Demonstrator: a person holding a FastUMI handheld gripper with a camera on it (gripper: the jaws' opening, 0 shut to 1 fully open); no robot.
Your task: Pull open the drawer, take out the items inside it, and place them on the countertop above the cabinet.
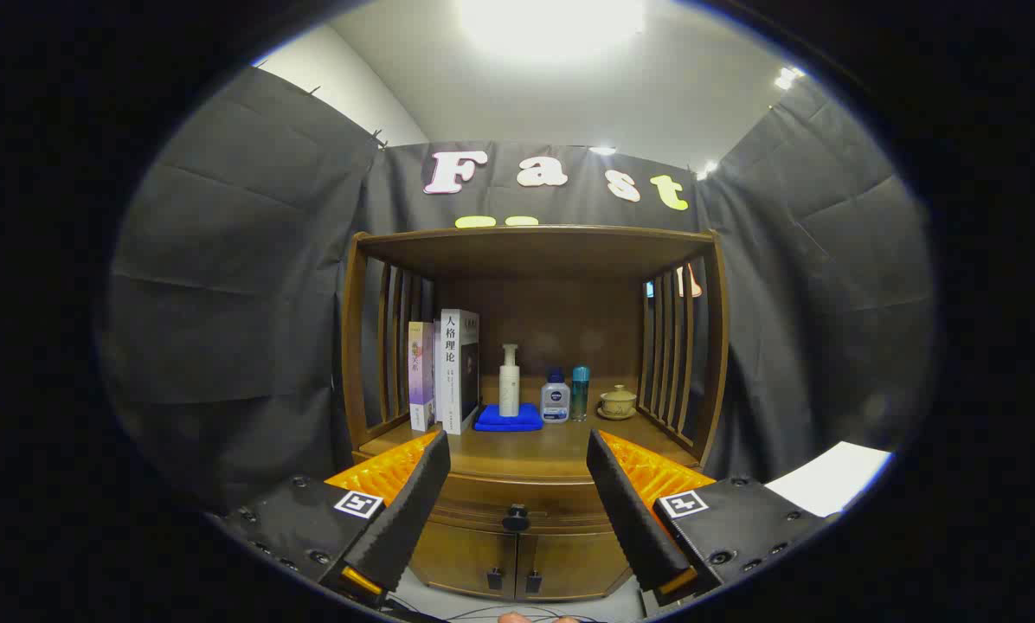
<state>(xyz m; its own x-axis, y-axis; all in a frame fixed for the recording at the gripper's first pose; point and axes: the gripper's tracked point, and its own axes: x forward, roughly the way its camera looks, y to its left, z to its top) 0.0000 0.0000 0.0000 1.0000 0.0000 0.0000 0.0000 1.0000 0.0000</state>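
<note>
Fingers: my fingers point(517, 510) stand spread wide, holding nothing, with open air between them.
Drawer: the drawer point(517, 495) sits shut in the wooden cabinet point(530, 554), just under the bench, and I see it through the gap between my fingers.
Knob: a dark round knob point(515, 518) sticks out at the drawer's middle, between my fingers and ahead of them, not touched by either.
Drawer contents: the front is closed, so I cannot tell what lies inside.
Cabinet doors: below the drawer are two small doors, each with a dark handle point(495, 578) near the middle seam.
Bench: the bench point(535, 446) above the drawer is the cabinet's wooden top, roofed by a shelf and flanked by slatted sides.
Books: two upright books point(445, 376) stand together at the left of the bench, against the slats.
Blue cloth: a folded blue cloth point(509, 420) lies near the bench's middle.
Pump bottle: a white pump bottle point(509, 381) stands upright on the cloth.
Small bottles: a squat pale bottle with a blue cap point(555, 398) stands just right of the cloth, and a slim teal bottle point(579, 392) stands just beside it.
Lidded cup: a small pale cup with a lid point(618, 402), possibly on a saucer, sits right of the bottles, near the right slats.
</note>
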